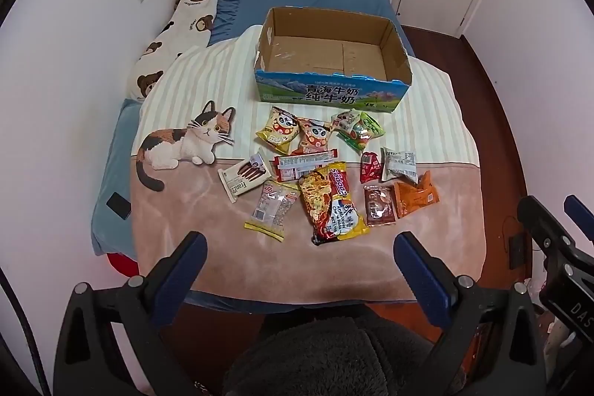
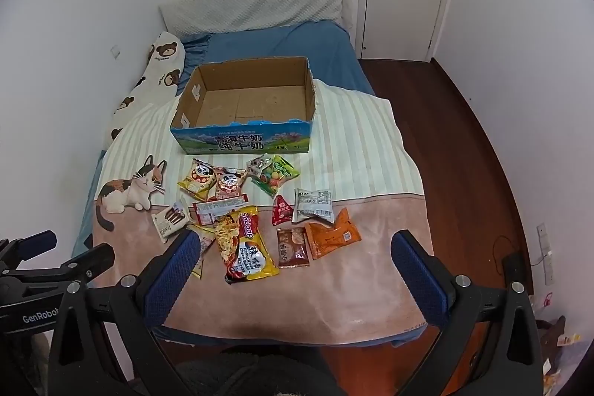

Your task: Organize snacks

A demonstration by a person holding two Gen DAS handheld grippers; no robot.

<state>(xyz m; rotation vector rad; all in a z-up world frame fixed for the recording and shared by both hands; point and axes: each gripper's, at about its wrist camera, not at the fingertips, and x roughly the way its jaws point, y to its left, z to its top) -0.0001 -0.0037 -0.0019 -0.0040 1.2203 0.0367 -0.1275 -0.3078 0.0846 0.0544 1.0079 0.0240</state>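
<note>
Both my jaws gape wide, empty. Snacks lie scattered on the bed, before the empty cardboard box (image 1: 330,62). Noodle packet (image 1: 330,201) nearest, ahead between both grippers, long axis running away from me.

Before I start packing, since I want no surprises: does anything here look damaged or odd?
The cardboard box has a ragged, torn top rim, most visible along its printed front wall. It is empty, and the snack packets lie loose on the blanket, some overlapping.
</note>
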